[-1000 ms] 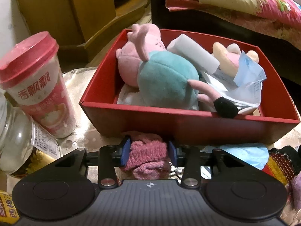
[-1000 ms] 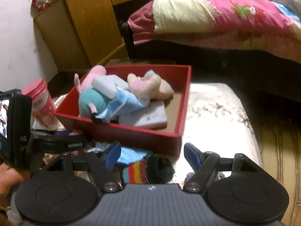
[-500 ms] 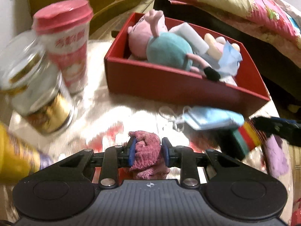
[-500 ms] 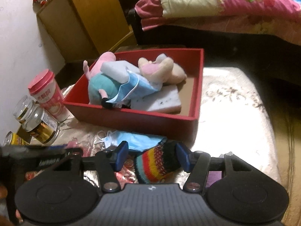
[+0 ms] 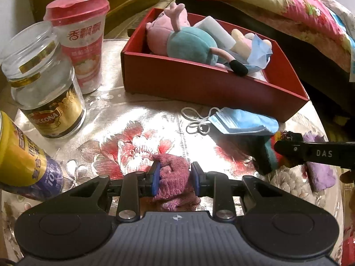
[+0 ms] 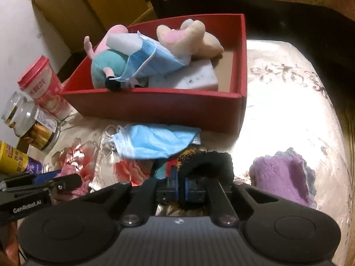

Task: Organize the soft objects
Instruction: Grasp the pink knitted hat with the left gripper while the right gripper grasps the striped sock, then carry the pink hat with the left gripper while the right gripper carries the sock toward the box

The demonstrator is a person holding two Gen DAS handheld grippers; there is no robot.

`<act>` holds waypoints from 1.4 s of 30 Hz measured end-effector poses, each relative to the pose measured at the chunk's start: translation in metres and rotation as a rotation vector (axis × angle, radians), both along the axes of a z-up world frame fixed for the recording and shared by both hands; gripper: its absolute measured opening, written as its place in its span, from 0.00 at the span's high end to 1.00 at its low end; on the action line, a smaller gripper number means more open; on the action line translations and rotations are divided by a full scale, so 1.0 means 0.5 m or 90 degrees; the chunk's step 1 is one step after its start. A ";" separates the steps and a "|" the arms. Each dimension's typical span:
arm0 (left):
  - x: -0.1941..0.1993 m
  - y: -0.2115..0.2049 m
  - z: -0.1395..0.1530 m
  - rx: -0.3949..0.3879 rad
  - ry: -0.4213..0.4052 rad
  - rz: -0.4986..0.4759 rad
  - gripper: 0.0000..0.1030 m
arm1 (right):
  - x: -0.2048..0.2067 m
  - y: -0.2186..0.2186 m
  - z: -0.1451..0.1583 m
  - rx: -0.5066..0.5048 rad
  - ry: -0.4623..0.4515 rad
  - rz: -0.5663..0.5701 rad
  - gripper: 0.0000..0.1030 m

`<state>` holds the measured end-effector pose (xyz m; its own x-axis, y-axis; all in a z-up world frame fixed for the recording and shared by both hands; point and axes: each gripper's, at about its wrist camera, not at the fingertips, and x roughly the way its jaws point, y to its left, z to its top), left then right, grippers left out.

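Note:
My left gripper (image 5: 174, 178) is shut on a pink knitted cloth (image 5: 175, 184), held just above the floral table. My right gripper (image 6: 182, 187) is shut on a striped knitted sock with a black cuff (image 6: 206, 163); it also shows in the left wrist view (image 5: 267, 155). The red box (image 5: 199, 84) holds a pink and teal plush pig (image 5: 188, 42), a cream plush (image 6: 190, 37), white sponges and a blue mask. A loose blue face mask (image 5: 239, 122) lies in front of the box. A purple cloth (image 6: 284, 173) lies to the right.
A pink-lidded drink cup (image 5: 84, 42), a glass jar (image 5: 44, 84) and a yellow can (image 5: 20, 159) stand on the left of the table. A bed with a pink quilt (image 5: 288, 4) is behind the box. A wooden cabinet (image 6: 93, 6) is at the back left.
My left gripper has pulled back from the red box with the pink cloth in it. My right gripper has lowered and shut on the striped sock.

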<state>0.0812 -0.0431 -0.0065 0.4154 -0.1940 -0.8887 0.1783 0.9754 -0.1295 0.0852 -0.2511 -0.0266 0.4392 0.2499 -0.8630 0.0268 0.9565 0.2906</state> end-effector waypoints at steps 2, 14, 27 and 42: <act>-0.002 0.000 0.000 -0.002 0.002 -0.002 0.72 | -0.005 -0.007 0.006 0.010 0.002 -0.005 1.00; -0.044 -0.003 0.032 -0.016 -0.007 -0.017 0.72 | -0.102 0.012 0.063 0.041 0.017 -0.002 1.00; -0.099 -0.018 0.105 0.006 -0.095 -0.047 0.72 | -0.179 0.041 0.181 0.079 -0.090 -0.006 1.00; -0.097 -0.049 0.170 0.051 -0.204 -0.061 0.72 | -0.184 0.064 0.264 0.020 -0.226 -0.015 1.00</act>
<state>0.0325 -0.0675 0.0783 0.6595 -0.1800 -0.7298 0.2883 0.9572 0.0244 -0.0066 -0.2192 0.1052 0.7168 0.2596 -0.6472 -0.0592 0.9475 0.3144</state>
